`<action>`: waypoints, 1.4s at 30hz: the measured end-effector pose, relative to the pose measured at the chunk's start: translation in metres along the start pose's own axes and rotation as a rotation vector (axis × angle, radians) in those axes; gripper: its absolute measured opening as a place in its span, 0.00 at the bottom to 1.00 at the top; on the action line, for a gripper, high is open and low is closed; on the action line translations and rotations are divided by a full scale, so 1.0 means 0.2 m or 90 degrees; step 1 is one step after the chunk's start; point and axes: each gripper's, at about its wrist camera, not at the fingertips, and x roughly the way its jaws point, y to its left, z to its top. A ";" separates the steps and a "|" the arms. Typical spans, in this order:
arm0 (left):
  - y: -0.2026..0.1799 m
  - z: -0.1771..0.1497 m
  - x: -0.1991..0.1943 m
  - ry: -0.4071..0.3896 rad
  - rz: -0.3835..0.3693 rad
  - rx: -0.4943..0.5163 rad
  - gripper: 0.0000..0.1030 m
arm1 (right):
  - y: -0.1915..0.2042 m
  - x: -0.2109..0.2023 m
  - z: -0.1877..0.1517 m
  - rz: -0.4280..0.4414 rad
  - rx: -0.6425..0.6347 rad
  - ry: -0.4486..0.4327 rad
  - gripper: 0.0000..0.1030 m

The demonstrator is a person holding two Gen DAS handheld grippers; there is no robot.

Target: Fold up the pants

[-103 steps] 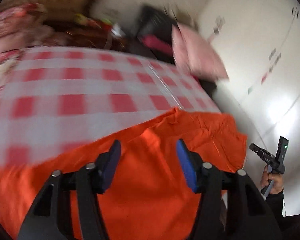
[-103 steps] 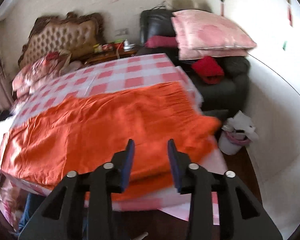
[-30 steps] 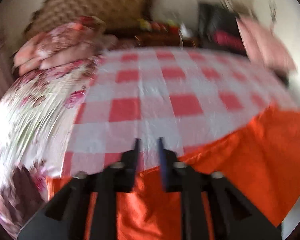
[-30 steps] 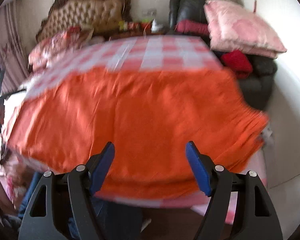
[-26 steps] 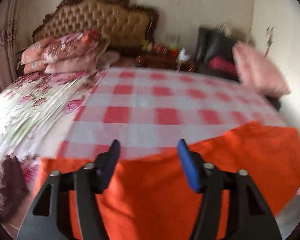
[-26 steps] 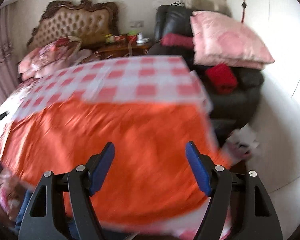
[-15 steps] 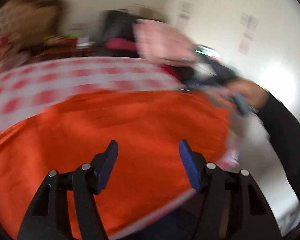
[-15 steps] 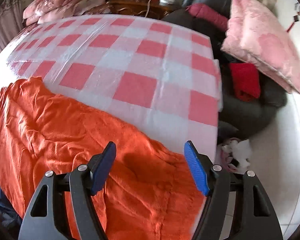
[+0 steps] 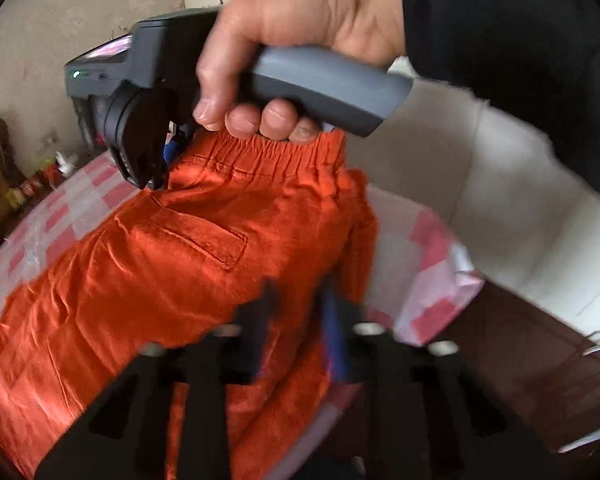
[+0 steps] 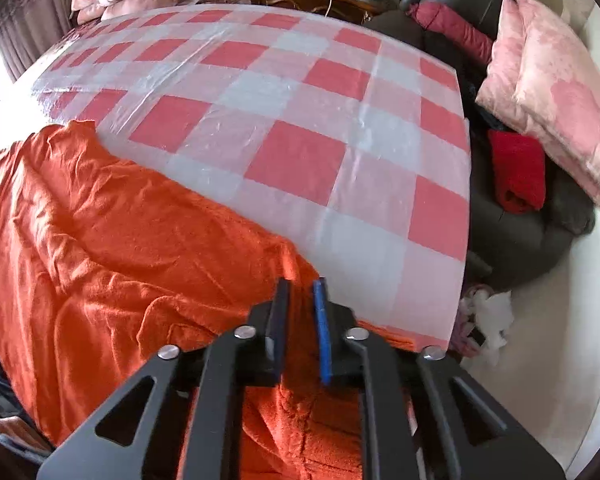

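In the left wrist view, the orange pants (image 9: 204, 264) lay across the bed (image 9: 432, 280), on its red-and-white checked cover, with the elastic waistband raised at the near corner and a back pocket flap showing below it. The left gripper (image 9: 300, 312) was blurred low in the frame; its fingers (image 9: 266, 308) stood close together with a fold of the pants between them, though the blur made it impossible to tell whether they actually pinched the cloth. Above, a person's hand (image 9: 300, 32) in a dark sleeve gripped the grey handle of the right gripper (image 9: 156, 160), whose tips met the waistband at its left end.

In the right wrist view, the right gripper (image 10: 302, 308) had its fingers (image 10: 322, 320) nearly together, clamped on a raised ridge of the pants (image 10: 112, 240) near the bed's (image 10: 300, 112) near right edge. The rest of the pants spread rumpled to the left over the checked cover. Beyond the bed, pink pillows (image 10: 556, 92) and a red cloth (image 10: 518, 172) rested on a dark sofa (image 10: 520, 232).
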 end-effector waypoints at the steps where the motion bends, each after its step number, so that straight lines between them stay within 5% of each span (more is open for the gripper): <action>1: -0.02 -0.01 0.00 -0.008 0.023 0.011 0.05 | -0.02 -0.01 0.00 -0.010 0.017 -0.015 0.05; 4: -0.11 -0.06 0.01 -0.018 0.070 0.074 0.05 | -0.12 -0.02 0.01 -0.016 0.093 -0.038 0.04; 8: -0.14 -0.07 0.02 -0.022 0.083 0.091 0.05 | -0.10 0.02 0.02 -0.038 0.086 -0.024 0.05; 10: -0.13 -0.08 -0.01 -0.023 0.075 0.081 0.05 | -0.10 -0.04 0.04 -0.032 0.095 -0.043 0.19; 12: -0.13 -0.08 -0.01 -0.027 0.076 0.081 0.05 | -0.09 -0.11 0.05 -0.033 0.096 -0.080 0.48; 13: -0.14 -0.07 -0.03 -0.028 0.077 0.080 0.05 | -0.07 -0.13 0.06 -0.018 0.089 -0.096 0.51; 15: -0.12 -0.07 -0.03 -0.032 0.075 0.076 0.05 | 0.02 -0.13 0.09 0.030 0.055 -0.099 0.52; 19: -0.10 -0.09 -0.06 -0.036 0.071 0.065 0.05 | 0.23 0.03 0.13 -0.018 -0.043 -0.045 0.51; 24: -0.09 -0.11 -0.10 -0.043 0.062 0.049 0.06 | 0.17 0.08 0.19 -0.102 0.044 -0.073 0.52; 27: -0.02 -0.14 -0.21 -0.054 0.016 -0.007 0.19 | 0.14 0.00 0.17 -0.098 0.072 -0.101 0.52; 30: 0.12 -0.26 -0.42 -0.083 -0.010 -0.094 0.25 | 0.15 -0.19 0.05 -0.078 0.107 -0.149 0.54; 33: 0.35 -0.45 -0.59 -0.102 0.021 -0.213 0.25 | 0.28 -0.31 -0.16 -0.029 0.102 -0.156 0.59; 36: 0.60 -0.62 -0.71 -0.117 0.056 -0.323 0.24 | 0.44 -0.30 -0.39 -0.050 0.080 -0.138 0.60; 39: 0.70 -0.66 -0.69 -0.098 0.074 -0.336 0.23 | 0.47 -0.26 -0.57 -0.097 0.105 -0.111 0.62; 42: 0.65 -0.67 -0.59 -0.024 0.064 -0.281 0.23 | 0.45 -0.30 -0.70 -0.114 0.129 -0.129 0.72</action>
